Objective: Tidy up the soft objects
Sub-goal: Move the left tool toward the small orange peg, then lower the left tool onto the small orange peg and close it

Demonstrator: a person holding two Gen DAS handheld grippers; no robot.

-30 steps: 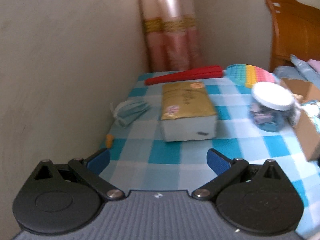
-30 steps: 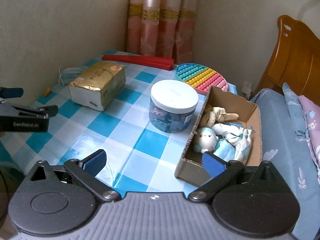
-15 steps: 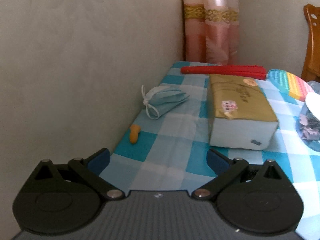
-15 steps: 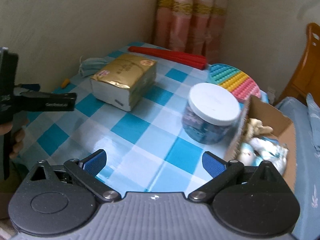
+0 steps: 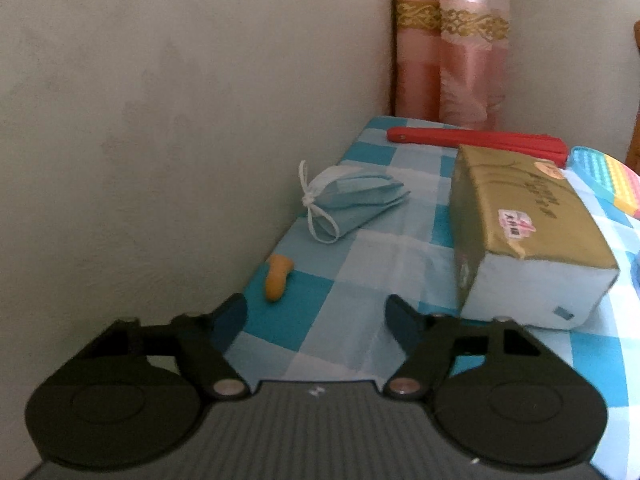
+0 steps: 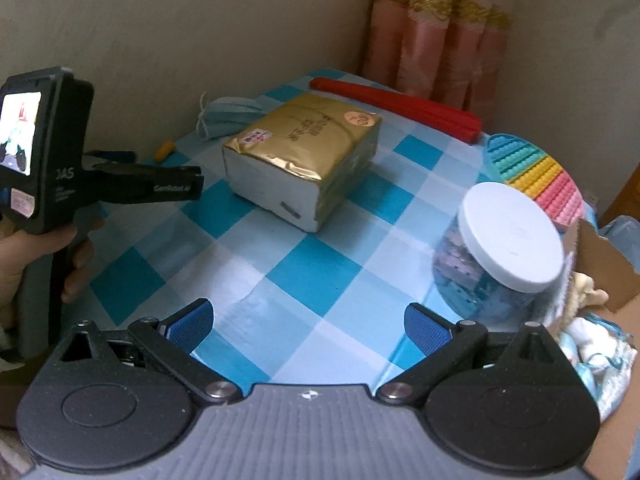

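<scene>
A folded blue face mask [image 5: 352,200] lies near the wall on the checked tablecloth; it also shows in the right wrist view [image 6: 228,114]. A small orange piece [image 5: 278,276] lies in front of it, just ahead of my left gripper [image 5: 316,312], which is open and empty. My right gripper [image 6: 308,320] is open and empty above the table's middle. A cardboard box [image 6: 608,264] at the right holds soft toys [image 6: 592,332]. The left gripper also shows in the right wrist view [image 6: 156,178], pointing at the mask.
A gold tissue pack [image 5: 524,224] sits right of the mask. A red folded fan [image 5: 476,140] and a rainbow pop toy [image 6: 536,172] lie at the back. A jar with a white lid [image 6: 508,240] stands beside the box. A wall [image 5: 160,120] borders the table's left edge.
My left gripper has swung left toward the mask and orange piece and its jaws have narrowed a little. My right gripper has panned left, so the box slid to the frame's edge.
</scene>
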